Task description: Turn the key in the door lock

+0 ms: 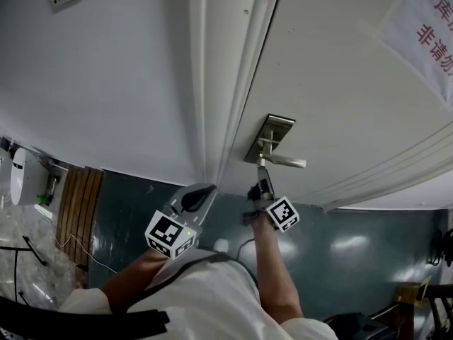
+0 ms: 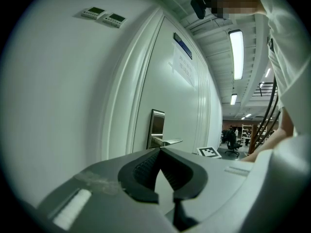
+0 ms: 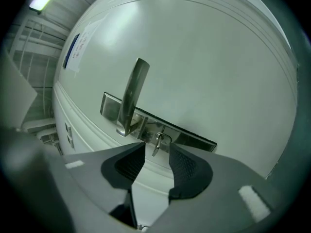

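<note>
The door (image 1: pixel 340 83) is a rigid white panel and does not give under the work. The lock plate (image 3: pixel 194 139), brushed metal, is mounted near the door edge. The lever handle (image 3: pixel 133 93) projects from it. The left gripper (image 2: pixel 159 150) is held clear of the door, jaws pressed together on nothing. The right gripper (image 3: pixel 157 149) faces the plate, jaws spread, pads touching nothing. The key (image 3: pixel 160 138) sits in the plate beside the lever, in line with the gap between the right jaw tips. It is judged small, light, stiff and smooth, so liable to slip. Grip the exposed head squarely across its flat faces before turning.
</note>
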Action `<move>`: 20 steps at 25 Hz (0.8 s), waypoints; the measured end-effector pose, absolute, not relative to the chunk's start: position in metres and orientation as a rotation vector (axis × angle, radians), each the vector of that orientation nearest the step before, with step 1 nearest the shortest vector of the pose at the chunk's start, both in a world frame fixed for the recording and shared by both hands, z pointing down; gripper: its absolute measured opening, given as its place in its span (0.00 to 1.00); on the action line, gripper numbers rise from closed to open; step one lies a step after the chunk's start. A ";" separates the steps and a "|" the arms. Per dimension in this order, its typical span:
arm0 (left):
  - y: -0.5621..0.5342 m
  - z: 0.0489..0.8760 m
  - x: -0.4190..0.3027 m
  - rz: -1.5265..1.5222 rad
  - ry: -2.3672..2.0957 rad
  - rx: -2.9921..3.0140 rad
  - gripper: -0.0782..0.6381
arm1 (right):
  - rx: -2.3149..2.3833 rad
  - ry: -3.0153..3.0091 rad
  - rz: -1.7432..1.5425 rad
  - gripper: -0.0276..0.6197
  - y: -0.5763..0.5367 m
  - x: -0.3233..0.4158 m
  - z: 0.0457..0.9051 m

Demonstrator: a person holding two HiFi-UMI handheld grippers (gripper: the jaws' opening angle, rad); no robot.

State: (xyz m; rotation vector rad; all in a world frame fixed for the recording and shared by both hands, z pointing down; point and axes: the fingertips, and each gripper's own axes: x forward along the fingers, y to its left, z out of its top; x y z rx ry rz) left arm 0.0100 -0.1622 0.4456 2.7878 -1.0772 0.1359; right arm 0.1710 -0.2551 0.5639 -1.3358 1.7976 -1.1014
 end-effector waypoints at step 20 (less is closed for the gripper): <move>-0.169 0.449 0.000 0.156 -1.115 2.774 0.12 | -1.286 1.762 -1.127 0.11 -0.277 0.164 0.556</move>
